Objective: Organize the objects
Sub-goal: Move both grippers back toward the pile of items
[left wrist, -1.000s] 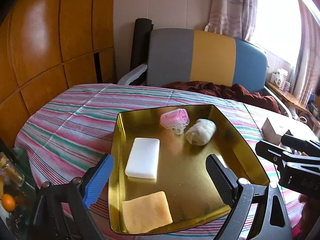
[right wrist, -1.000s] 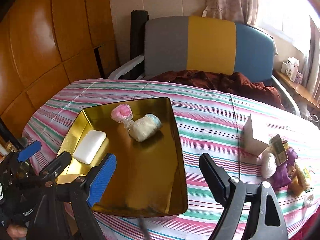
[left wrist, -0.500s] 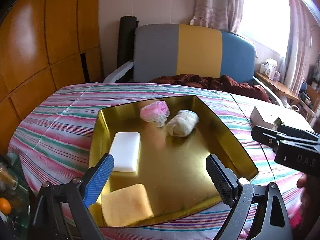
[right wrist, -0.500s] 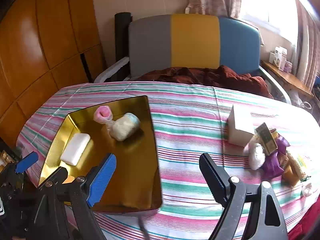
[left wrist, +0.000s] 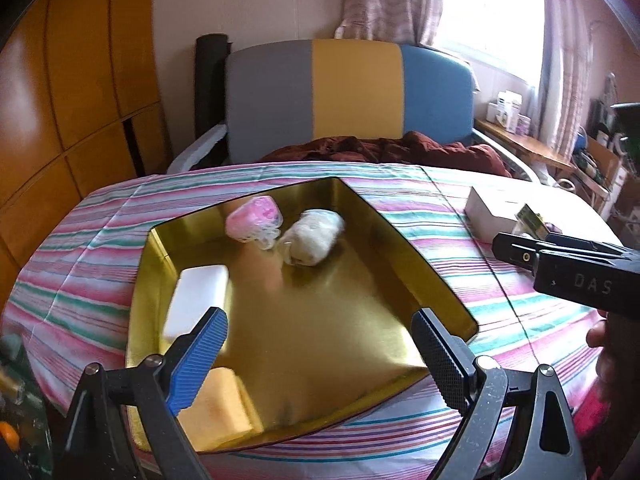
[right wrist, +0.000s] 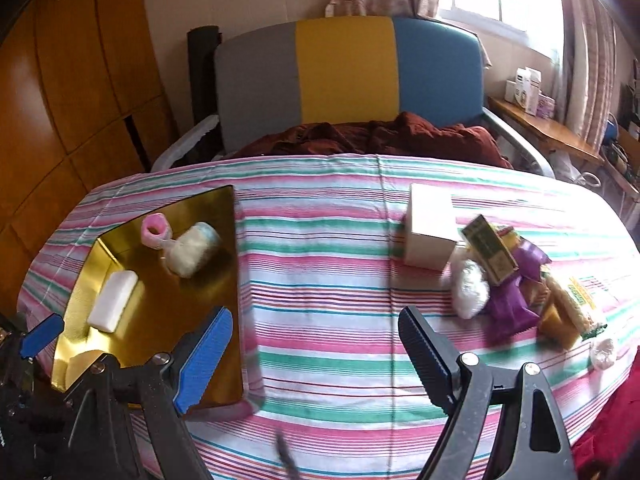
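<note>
Four things already lie in the gold tray point(left wrist: 424, 280) in the left wrist view: a pink roll point(left wrist: 252, 220), a white bundle point(left wrist: 316, 236), a white bar point(left wrist: 196, 304) and a yellow sponge point(left wrist: 220, 404); the left gripper point(left wrist: 316, 360) hovers spread and empty over it. In the right wrist view, the right gripper point(right wrist: 316, 356) is likewise spread, holding nothing, above bare striped cloth point(right wrist: 320, 264). Still unsorted: one white box point(right wrist: 428, 232) and a heap of packets point(right wrist: 520, 284), roughly six, well apart from the tray, so the job looks under half done.
</note>
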The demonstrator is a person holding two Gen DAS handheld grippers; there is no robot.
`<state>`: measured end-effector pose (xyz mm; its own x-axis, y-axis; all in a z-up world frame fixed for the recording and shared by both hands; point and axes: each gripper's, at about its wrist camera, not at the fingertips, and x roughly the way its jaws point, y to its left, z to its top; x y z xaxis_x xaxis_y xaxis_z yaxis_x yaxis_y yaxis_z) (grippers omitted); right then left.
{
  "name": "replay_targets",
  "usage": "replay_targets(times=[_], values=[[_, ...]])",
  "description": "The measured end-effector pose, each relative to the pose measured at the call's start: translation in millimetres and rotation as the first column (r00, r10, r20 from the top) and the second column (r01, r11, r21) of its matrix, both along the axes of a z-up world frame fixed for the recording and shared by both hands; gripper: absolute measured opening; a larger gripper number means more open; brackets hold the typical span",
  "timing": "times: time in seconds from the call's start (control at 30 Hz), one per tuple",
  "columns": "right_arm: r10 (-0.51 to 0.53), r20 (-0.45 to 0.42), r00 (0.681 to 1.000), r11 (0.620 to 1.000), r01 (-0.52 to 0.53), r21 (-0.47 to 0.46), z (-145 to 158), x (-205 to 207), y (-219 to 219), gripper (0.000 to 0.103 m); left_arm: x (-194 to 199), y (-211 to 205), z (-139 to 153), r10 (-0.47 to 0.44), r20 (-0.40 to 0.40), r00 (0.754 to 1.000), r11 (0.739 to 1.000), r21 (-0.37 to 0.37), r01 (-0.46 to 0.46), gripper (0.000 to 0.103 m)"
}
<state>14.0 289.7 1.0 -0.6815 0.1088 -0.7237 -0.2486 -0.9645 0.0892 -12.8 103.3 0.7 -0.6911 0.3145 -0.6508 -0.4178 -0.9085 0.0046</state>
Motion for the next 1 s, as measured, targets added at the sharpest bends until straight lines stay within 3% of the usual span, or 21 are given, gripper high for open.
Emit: replay_targets(times=[0.23,0.43,0.63,0.77,0.87,1.0], values=[[-0.075,0.029,0.997,0.997,0.074,0.01,-0.3,12.6,36.7,0.087,5.8,29.7,2.4,-0.1,-0.002,0.995,0.995,-0.007,0.1,0.094],[-0.198,0.072,0.978,0.98,0.199,-0.011,1.3,35.7,100.9,0.087,12.3,59.6,2.2,-0.191,0.003,0.982,0.981,-0.018,0.191,0.094],[-0.347,0.137,0.928,0.936,0.351,-0.012,10.6,71.7,183.6,0.087,16.8,85.4,-1.1,-0.263,0.022,0.965,0.964,-0.021,0.263,0.094],[-0.471,0.187,0.862,0.88,0.473,0.041,16.8,99.9,241.8,0.087,19.1,101.3,-3.9,-0.302,0.031,0.953,0.952,-0.029,0.303,0.094],[-0.528,0.211,0.822,0.843,0.538,0.011,17.4,115.3,275.0,0.087,18.7,112.1,-3.8,-0.324,0.038,0.945,0.945,-0.028,0.325,0.094],[-0.513,0.229,0.827,0.838,0.54,-0.074,13.3,114.2,296.0,0.087,16.8,127.2,-5.2,-0.347,0.063,0.936,0.937,-0.022,0.349,0.094]])
